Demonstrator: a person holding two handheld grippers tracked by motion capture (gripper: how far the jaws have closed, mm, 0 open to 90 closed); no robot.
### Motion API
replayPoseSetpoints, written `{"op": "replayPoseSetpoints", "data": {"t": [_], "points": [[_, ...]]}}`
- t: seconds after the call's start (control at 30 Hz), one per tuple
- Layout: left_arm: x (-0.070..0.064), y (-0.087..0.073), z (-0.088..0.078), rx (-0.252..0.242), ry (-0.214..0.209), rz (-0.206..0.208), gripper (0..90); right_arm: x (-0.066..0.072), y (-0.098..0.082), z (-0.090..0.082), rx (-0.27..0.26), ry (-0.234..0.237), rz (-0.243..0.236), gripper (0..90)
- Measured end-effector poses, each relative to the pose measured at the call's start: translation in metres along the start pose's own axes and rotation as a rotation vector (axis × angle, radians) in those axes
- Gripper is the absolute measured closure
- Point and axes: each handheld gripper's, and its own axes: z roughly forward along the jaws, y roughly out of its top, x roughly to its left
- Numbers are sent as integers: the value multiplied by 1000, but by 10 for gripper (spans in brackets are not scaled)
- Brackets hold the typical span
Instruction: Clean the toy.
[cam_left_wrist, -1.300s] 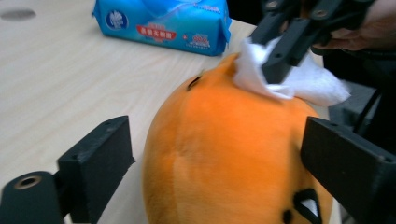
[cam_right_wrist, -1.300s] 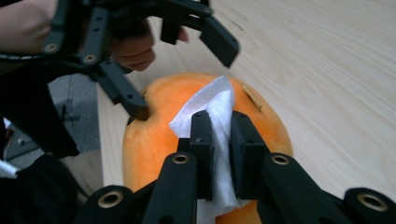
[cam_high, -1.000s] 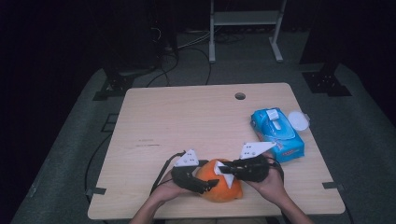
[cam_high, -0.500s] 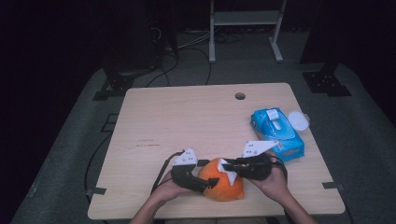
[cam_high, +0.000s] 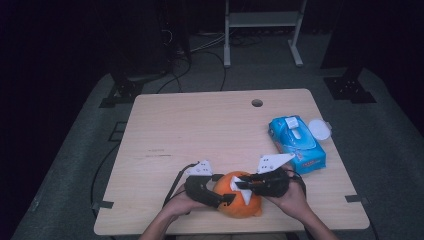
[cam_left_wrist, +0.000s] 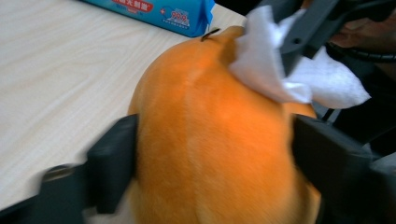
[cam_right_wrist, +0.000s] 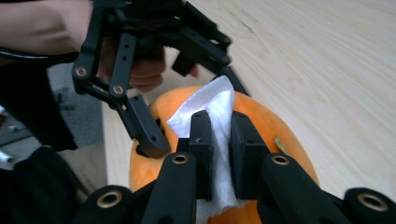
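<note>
Orange plush toy at near table edge, jaws of left gripper just closing, pressing its two sides. Right gripper clenched on white wipe laid against toy's top. Blue wipes pack near, right. White lid beside it. Table hole farther back.

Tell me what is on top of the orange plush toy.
A white wipe lies on the orange plush toy, pinched between the right gripper fingers. The left gripper fingers flank the toy's sides. The fur beneath the wipe is covered, so its state cannot be seen.
</note>
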Motion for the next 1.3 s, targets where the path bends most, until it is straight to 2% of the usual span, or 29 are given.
{"op": "replayPoseSetpoints", "data": {"t": [0.1, 0.2, 0.23, 0.3, 0.33, 0.37, 0.43, 0.47, 0.5, 0.53, 0.6, 0.7, 0.77, 0.83, 0.97, 1.03, 1.13, 1.3], "points": [[-3, 4, -1, -43, 49, 47, 332, -2, 4, -4, -24, -30, 11, 800], [-14, 12, 2, -64, 144, 149, 346, 3, 14, -4, -62, -46, -6, 800], [-20, 14, 3, -61, 184, 203, 347, 6, 17, -2, -67, -46, -20, 800], [-27, 14, 5, -57, 222, 260, 348, 13, 22, 1, -65, -45, -43, 800], [-29, 14, 5, -53, 226, 271, 348, 16, 23, 1, -56, -62, -68, 800], [-29, 13, 5, -53, 219, 272, 347, 16, 23, 0, -52, -73, -80, 800], [-29, 12, 4, -54, 204, 276, 339, 12, 21, -6, -52, -94, -74, 800], [-29, 12, 5, -54, 195, 274, 324, 7, 18, -11, -47, -121, -67, 800], [-28, 11, 5, -58, 175, 263, 309, 3, 15, -14, -41, -127, -60, 799], [-28, 11, 5, -60, 161, 250, 276, -4, 10, -17, -41, -113, -26, 799], [-23, 11, 4, -66, 110, 200, 215, -10, 2, -21, -39, -105, 7, 800], [-19, 10, 1, -71, 95, 173, 225, -10, 0, -22, -25, -110, 1, 800], [-19, 9, 2, -67, 102, 177, 256, -6, 3, -20, -21, -113, -17, 801], [-22, 9, 4, -67, 108, 196, 274, 1, 9, -15, -26, -94, -34, 800], [-28, 9, 5, -57, 113, 256, 289, 18, 20, 0, -25, -55, -82, 800], [-29, 8, 5, -54, 116, 273, 297, 22, 22, 4, -20, -59, -99, 801], [-28, 8, 5, -59, 114, 276, 306, 17, 21, -3, -29, -82, -87, 803], [-27, 6, 4, -55, 107, 278, 305, -3, 13, -23, -43, -152, -39, 804]]}}
